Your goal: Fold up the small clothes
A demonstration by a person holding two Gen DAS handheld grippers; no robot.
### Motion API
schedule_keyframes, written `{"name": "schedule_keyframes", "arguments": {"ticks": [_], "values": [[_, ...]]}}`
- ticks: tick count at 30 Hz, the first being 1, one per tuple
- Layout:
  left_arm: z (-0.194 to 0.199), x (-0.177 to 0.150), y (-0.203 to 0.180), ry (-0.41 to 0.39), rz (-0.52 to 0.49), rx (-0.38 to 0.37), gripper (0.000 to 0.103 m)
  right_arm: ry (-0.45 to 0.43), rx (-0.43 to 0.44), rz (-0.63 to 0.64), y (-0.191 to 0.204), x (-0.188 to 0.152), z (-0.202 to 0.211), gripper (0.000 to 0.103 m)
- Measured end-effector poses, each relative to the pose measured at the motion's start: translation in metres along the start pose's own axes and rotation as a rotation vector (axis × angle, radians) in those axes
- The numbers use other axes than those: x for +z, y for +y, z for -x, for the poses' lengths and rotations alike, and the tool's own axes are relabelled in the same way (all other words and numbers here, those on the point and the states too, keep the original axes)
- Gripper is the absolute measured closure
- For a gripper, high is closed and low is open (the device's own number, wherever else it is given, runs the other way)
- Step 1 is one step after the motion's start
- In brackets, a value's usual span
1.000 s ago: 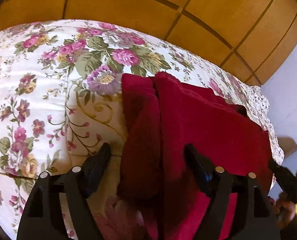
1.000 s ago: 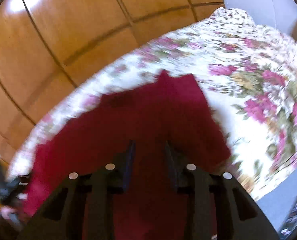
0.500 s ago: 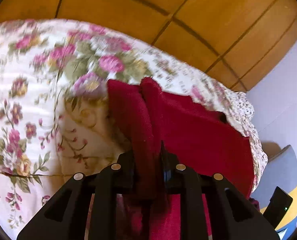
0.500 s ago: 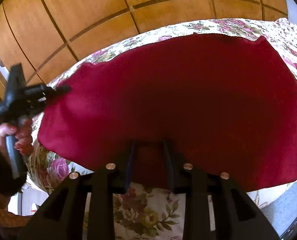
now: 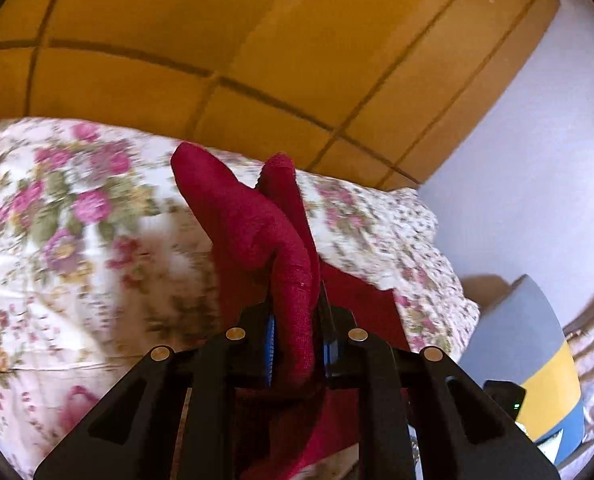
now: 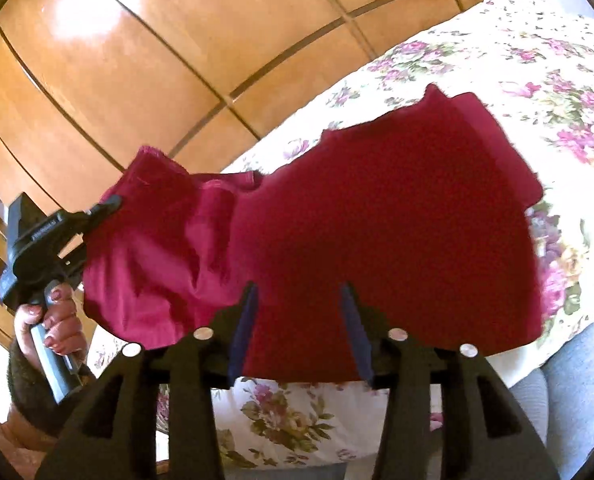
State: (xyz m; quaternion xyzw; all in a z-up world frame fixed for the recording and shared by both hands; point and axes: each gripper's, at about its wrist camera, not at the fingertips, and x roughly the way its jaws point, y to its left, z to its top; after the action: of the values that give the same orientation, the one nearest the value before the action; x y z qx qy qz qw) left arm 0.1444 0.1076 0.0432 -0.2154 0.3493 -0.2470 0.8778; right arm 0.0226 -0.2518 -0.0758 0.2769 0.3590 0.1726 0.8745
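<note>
A floral bedspread covers the bed, cream with pink and purple roses and green leaves; it also shows in the right wrist view. Behind it stands a wooden panelled wardrobe, glossy with dark grooves. A pale wall lies to the right, and below it a blue-and-yellow object beside the bed.

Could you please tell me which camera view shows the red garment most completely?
The right wrist view: the red garment spreads across the floral bedspread, one end lifted by the left tool. The left wrist view shows only a bunched fold standing up from that tool's shut jaws.
</note>
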Motion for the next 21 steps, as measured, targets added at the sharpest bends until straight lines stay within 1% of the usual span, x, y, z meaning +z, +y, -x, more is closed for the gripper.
{"name": "schedule_keyframes", "arguments": {"ticks": [2, 3, 6, 10, 14, 18, 20, 21], "values": [[-0.009, -0.002, -0.023, 0.011, -0.027, -0.025, 0.088, 0.002, -0.021, -0.015, -0.013, 0.001, 0.006, 0.059], [-0.013, -0.004, -0.033, 0.016, -0.040, -0.035, 0.088, 0.004, -0.023, -0.044, -0.020, 0.003, 0.007, 0.059], [-0.031, -0.008, -0.062, 0.045, -0.075, -0.057, 0.088, -0.002, 0.006, -0.149, -0.043, 0.010, 0.018, 0.059], [-0.057, -0.020, -0.096, 0.094, -0.108, -0.073, 0.088, 0.003, 0.022, -0.188, -0.059, 0.015, 0.031, 0.058], [-0.090, -0.042, -0.122, 0.150, -0.088, -0.084, 0.088, -0.019, 0.015, -0.235, -0.075, 0.015, 0.047, 0.058], [-0.126, -0.072, -0.144, 0.204, -0.124, -0.071, 0.088, -0.032, -0.007, -0.281, -0.094, 0.016, 0.049, 0.058], [-0.146, -0.090, -0.152, 0.236, -0.142, -0.050, 0.089, -0.034, -0.021, -0.299, -0.102, 0.017, 0.051, 0.058], [-0.157, -0.098, -0.155, 0.275, -0.151, -0.040, 0.089, -0.039, -0.023, -0.314, -0.105, 0.016, 0.052, 0.058]]}}
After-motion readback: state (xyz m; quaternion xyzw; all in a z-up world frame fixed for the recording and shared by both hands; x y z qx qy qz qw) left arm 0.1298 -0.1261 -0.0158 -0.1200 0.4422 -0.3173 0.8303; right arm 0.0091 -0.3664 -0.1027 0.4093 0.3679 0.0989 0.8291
